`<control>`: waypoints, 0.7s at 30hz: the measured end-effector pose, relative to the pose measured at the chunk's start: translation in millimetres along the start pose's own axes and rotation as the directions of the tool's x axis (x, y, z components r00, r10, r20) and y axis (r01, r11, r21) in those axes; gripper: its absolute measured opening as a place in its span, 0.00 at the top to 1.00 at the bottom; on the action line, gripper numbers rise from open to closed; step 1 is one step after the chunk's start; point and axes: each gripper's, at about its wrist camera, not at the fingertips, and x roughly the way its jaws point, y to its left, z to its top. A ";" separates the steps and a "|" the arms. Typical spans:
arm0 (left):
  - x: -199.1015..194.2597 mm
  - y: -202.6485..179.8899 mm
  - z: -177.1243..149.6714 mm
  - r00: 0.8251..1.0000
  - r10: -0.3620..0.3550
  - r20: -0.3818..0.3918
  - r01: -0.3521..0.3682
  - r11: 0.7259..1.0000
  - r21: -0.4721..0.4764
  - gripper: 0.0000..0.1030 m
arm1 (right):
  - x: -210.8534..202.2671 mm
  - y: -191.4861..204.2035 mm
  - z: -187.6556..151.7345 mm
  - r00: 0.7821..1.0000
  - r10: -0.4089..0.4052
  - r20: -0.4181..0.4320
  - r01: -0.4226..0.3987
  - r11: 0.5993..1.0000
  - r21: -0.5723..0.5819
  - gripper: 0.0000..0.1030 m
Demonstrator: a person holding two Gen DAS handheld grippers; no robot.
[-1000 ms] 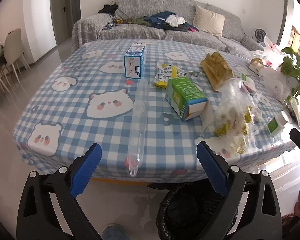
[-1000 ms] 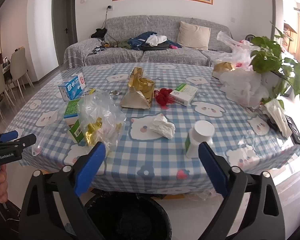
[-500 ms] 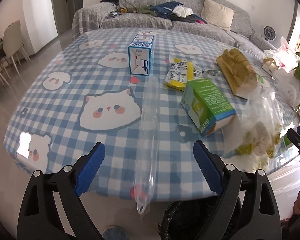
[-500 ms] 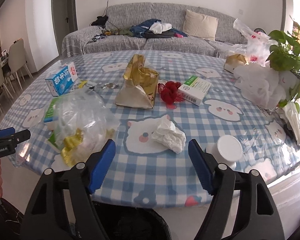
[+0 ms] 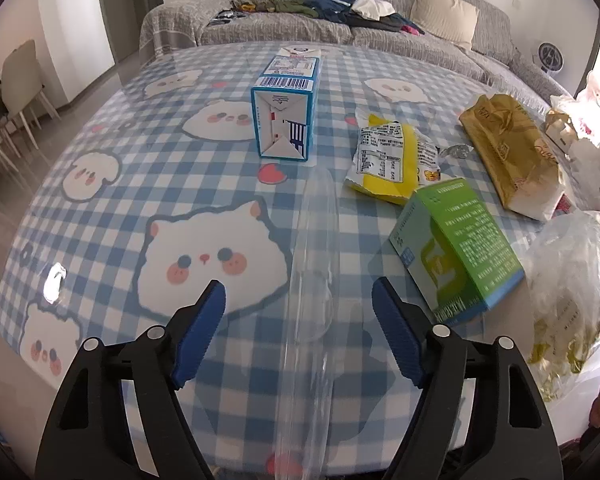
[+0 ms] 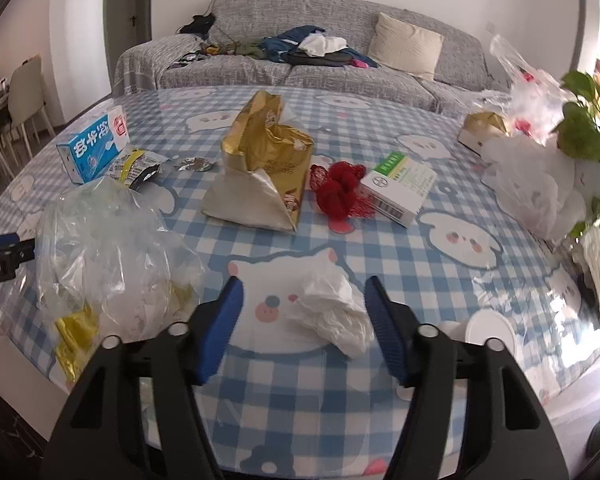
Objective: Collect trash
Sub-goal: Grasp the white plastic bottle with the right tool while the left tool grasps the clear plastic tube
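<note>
A grey sofa (image 6: 300,52) strewn with clothes lines the white wall, pale dining chairs (image 5: 16,84) at left.

Lighting, both views: I read bright, even daylight, strongest from the right, where the window side blows out to white. Glare: a small hot spot on the tabletop (image 5: 54,285) at left in my left view; the glossy cover mirrors the sofa (image 6: 340,60) faintly at the far edge. Shadows: soft, short, under the fingers (image 6: 220,326) and boxes. Distortion: heavy fisheye bowing, black vignette in all corners. Focus: centre crisp, margins slightly smeared; clear bag (image 6: 108,248) hazy.
</note>
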 end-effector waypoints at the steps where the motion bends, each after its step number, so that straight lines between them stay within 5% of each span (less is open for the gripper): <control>1: 1.9 -0.1 1.7 1.000 0.000 -0.002 0.000 1.000 0.000 0.30 | 0.4 1.0 1.0 1.000 0.004 0.003 -0.004 1.000 -0.006 0.46; 11: 5.5 -3.5 5.1 1.000 -0.008 -0.011 0.009 1.000 0.023 0.33 | -33.9 -24.3 9.6 0.995 -0.013 0.094 0.012 1.000 0.009 0.47; 15: 7.6 -2.4 5.2 1.000 -0.008 -0.020 0.009 1.000 0.024 0.39 | -25.5 -65.2 4.9 1.000 -0.022 0.021 0.020 0.993 0.118 0.47; 21: 15.3 -1.0 6.1 0.999 -0.006 -0.039 0.006 1.000 0.008 0.44 | -24.4 -74.3 -3.3 0.999 -0.034 0.005 0.033 0.992 0.120 0.46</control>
